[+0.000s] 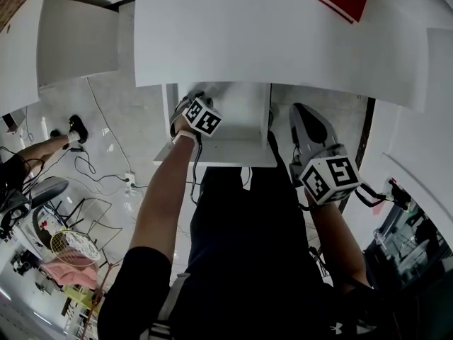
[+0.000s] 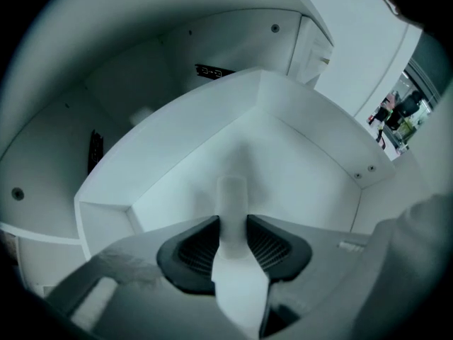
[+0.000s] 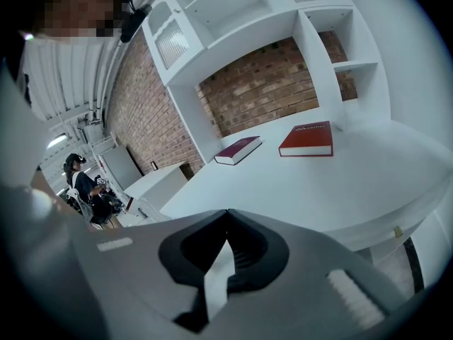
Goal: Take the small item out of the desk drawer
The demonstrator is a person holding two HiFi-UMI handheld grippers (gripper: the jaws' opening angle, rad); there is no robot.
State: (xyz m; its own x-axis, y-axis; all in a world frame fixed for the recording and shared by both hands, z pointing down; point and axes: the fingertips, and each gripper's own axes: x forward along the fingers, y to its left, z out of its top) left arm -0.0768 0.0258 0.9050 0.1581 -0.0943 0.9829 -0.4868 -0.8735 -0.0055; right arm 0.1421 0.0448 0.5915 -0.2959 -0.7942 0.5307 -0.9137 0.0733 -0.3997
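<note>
Dark ribbed pads of my left gripper stand spread wide, one on each side of the small item, a pale, stubby, rounded piece sitting right in the gap between them. I judge that the pads flank it without pressing yet, though the margin on either side is thin. Its long axis runs straight away from me up the left gripper view, in line with the slot between the jaws and not across it, so closing should catch it across its narrow width. Whether it stands or lies on the floor of the drawer I cannot tell. In the head view the white drawer is pulled out from under the bench, with this gripper pointing steeply down into it. My right gripper is outside the drawer on its right, jaws together with nothing in them, facing across the bench top, so the left hand is plainly the nearer one.
</note>
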